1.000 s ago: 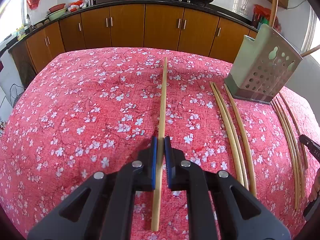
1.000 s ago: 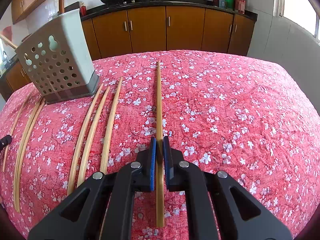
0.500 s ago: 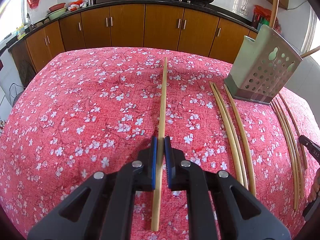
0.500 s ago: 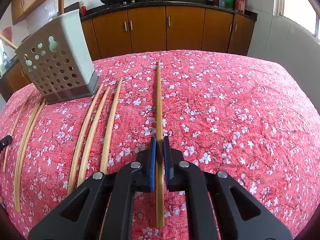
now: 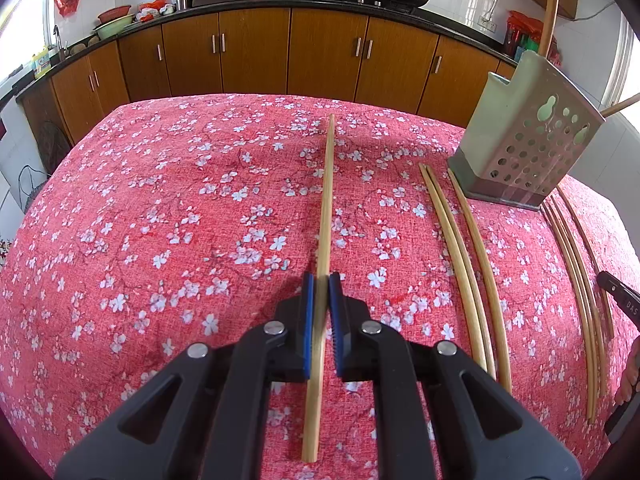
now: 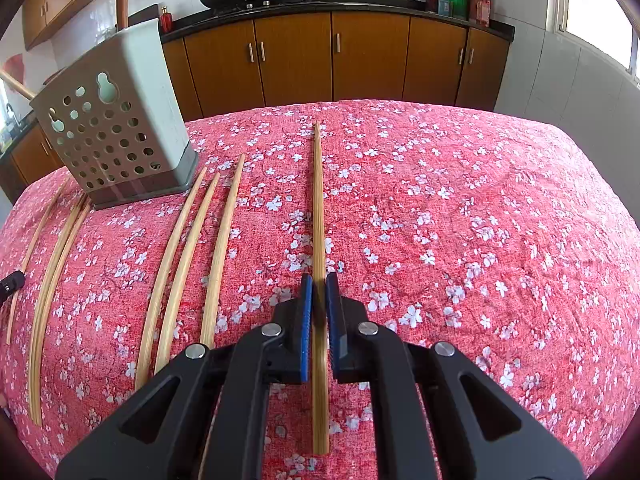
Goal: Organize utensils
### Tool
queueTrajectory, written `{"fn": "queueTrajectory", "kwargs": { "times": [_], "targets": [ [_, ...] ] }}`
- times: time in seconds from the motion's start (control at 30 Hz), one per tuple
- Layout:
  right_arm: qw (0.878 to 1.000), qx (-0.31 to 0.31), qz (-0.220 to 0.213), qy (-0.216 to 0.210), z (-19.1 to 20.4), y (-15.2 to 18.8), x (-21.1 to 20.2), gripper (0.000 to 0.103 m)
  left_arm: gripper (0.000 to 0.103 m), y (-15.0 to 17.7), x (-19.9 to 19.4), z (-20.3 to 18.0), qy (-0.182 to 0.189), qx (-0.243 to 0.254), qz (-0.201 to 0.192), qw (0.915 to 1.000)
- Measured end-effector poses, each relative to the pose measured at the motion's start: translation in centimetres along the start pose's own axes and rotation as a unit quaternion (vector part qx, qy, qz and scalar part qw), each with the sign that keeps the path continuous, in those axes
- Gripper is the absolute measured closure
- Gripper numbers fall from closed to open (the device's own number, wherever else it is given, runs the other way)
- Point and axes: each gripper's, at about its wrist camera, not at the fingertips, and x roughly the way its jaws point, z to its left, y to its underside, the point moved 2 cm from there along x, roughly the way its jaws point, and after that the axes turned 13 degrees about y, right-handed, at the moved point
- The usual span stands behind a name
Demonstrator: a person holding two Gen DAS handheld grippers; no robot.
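Note:
In the left wrist view my left gripper (image 5: 321,280) is shut on a long bamboo chopstick (image 5: 326,200) that lies along the red floral tablecloth. In the right wrist view my right gripper (image 6: 319,280) is shut on another bamboo chopstick (image 6: 318,200) in the same way. A pale green perforated utensil holder (image 5: 528,140) stands at the far right of the left view and shows at the far left of the right wrist view (image 6: 116,120). A stick stands in the holder. Several loose chopsticks (image 6: 188,248) lie between the two grippers.
Further chopsticks (image 5: 576,280) lie beyond the holder near the table's side. The floral tablecloth (image 5: 160,220) covers the whole table. Brown kitchen cabinets (image 5: 320,52) with pans on the counter run behind the table's far edge.

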Motion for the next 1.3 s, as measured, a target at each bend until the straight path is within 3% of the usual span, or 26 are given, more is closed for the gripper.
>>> {"fn": "queueTrajectory", "kwargs": {
  "times": [1.3],
  "targets": [
    [1.000, 0.005, 0.001, -0.003, -0.11, 0.23, -0.29, 0.095, 0.091, -1.02, -0.48, -0.24, -0.002, 0.000, 0.005, 1.0000]
  ]
}}
